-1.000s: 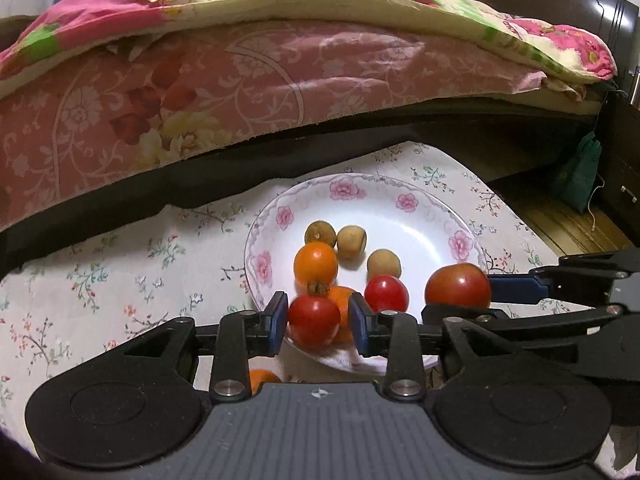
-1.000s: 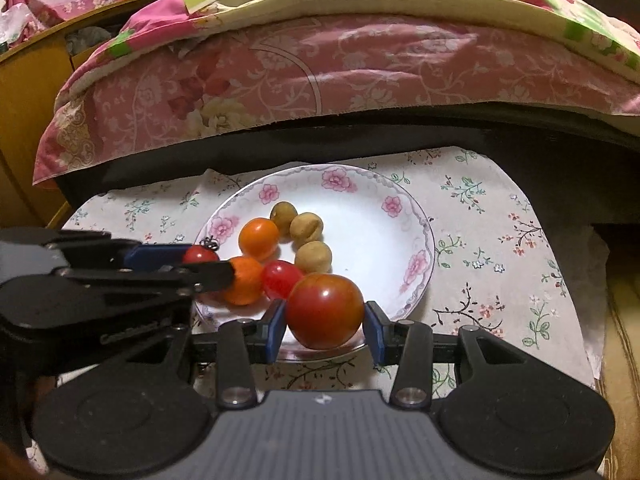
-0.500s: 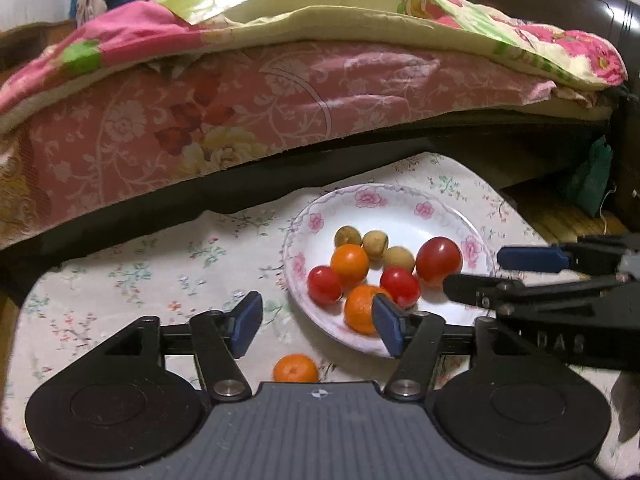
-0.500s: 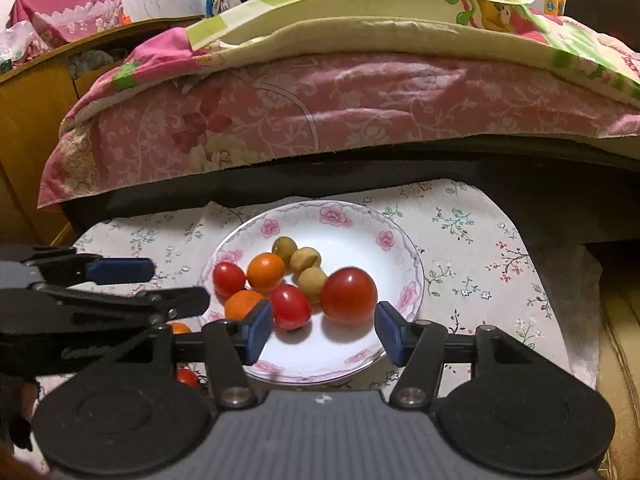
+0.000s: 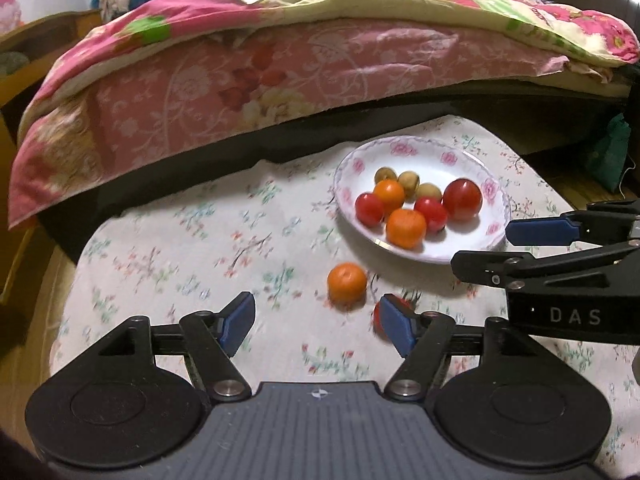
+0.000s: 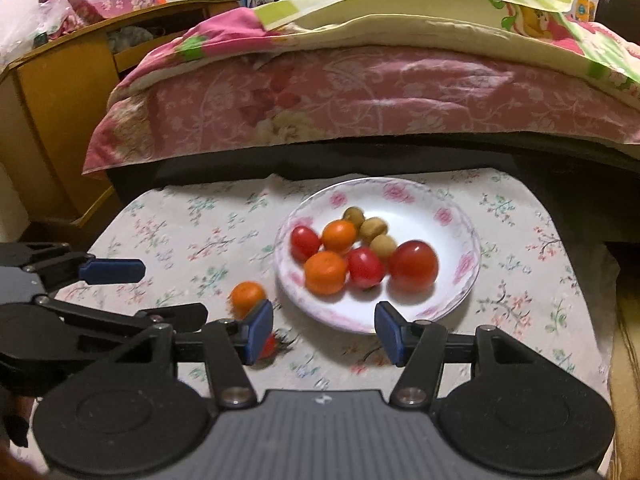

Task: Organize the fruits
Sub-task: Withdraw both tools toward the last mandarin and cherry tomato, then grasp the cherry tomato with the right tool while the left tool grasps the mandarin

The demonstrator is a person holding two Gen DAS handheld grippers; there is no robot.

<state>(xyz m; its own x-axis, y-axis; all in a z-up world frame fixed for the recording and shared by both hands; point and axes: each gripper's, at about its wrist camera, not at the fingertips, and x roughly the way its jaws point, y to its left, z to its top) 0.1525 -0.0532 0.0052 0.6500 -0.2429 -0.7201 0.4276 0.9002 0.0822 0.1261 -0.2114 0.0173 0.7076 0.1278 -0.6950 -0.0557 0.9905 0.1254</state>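
A white flowered plate (image 5: 496, 229) (image 6: 460, 292) on the floral cloth holds three red tomatoes, two oranges and three small brown fruits. The big tomato (image 5: 462, 199) (image 6: 413, 266) lies at the plate's right. A loose orange (image 5: 347, 282) (image 6: 247, 297) and a small red tomato (image 5: 378, 316) (image 6: 267, 347) lie on the cloth in front of the plate. My left gripper (image 5: 317, 328) is open and empty, near the loose orange. My right gripper (image 6: 324, 331) is open and empty over the plate's near rim.
A bed (image 6: 360, 92) with a pink flowered quilt runs along the far side of the low table. A yellow wooden cabinet (image 6: 52, 128) stands at the left. The floral cloth (image 5: 180, 248) covers the whole table top.
Both grippers opened and let their tomatoes go onto the plate, then drew back and up. The loose orange and small tomato on the cloth have come into view.
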